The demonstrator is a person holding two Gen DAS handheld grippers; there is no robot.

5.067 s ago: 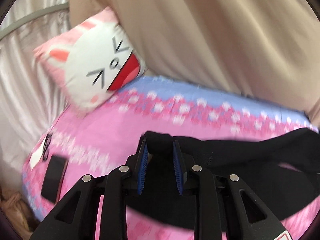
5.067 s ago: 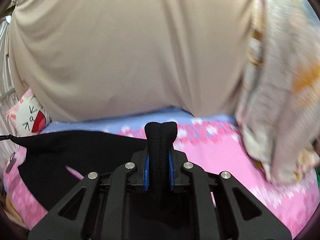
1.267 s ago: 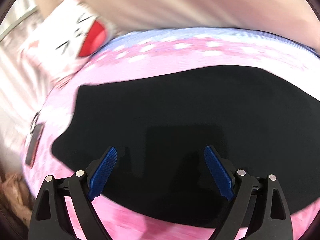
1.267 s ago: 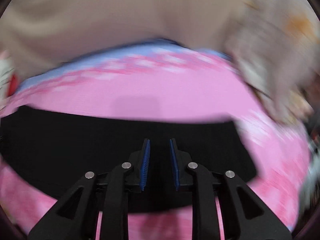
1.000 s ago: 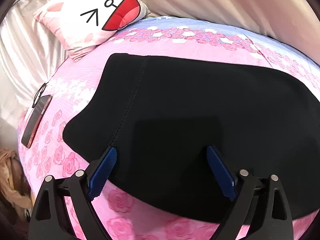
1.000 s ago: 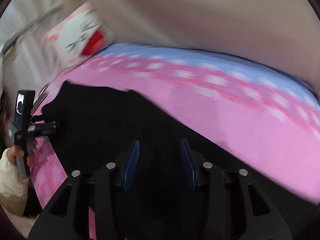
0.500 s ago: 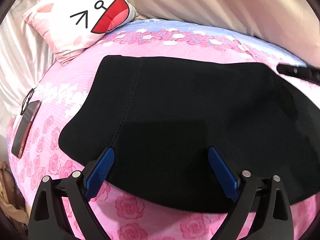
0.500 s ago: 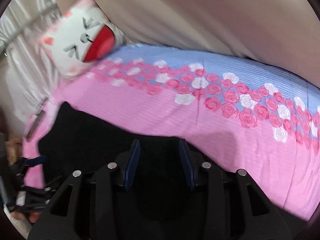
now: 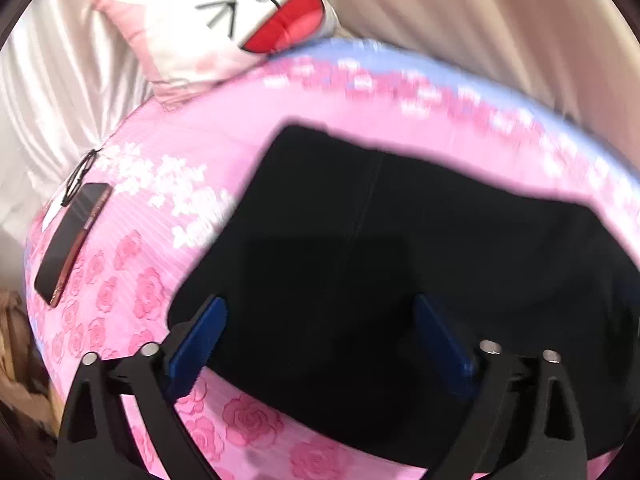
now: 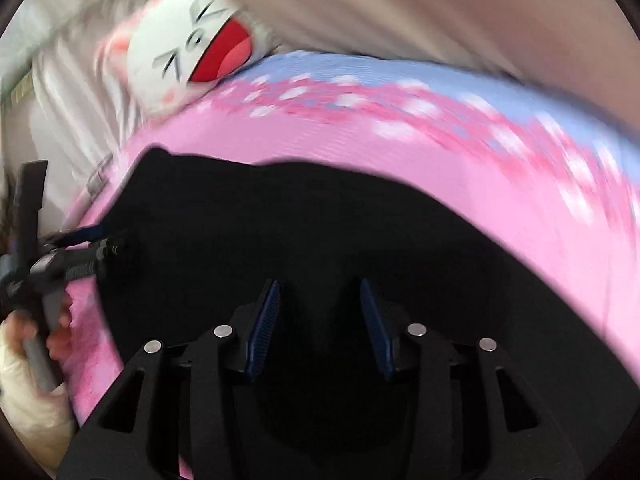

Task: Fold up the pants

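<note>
The black pants (image 9: 400,264) lie flat on the pink rose-print bedsheet (image 9: 120,288), folded lengthwise, with a seam running down the near part. My left gripper (image 9: 320,320) is wide open just above the pants' near left edge, holding nothing. My right gripper (image 10: 318,300) is open over the pants (image 10: 320,224), holding nothing. The left gripper (image 10: 96,248) also shows at the left of the right wrist view, at the pants' left end, held by a hand.
A cat-face pillow (image 9: 240,20) rests at the head of the bed. A dark phone (image 9: 68,240) with a cord lies on the sheet at the left edge. A beige curtain (image 9: 480,20) hangs behind the bed.
Both grippers let go of the pants, which now lie flat. In the last half second the left gripper swung left and the right gripper moved back over the pants.
</note>
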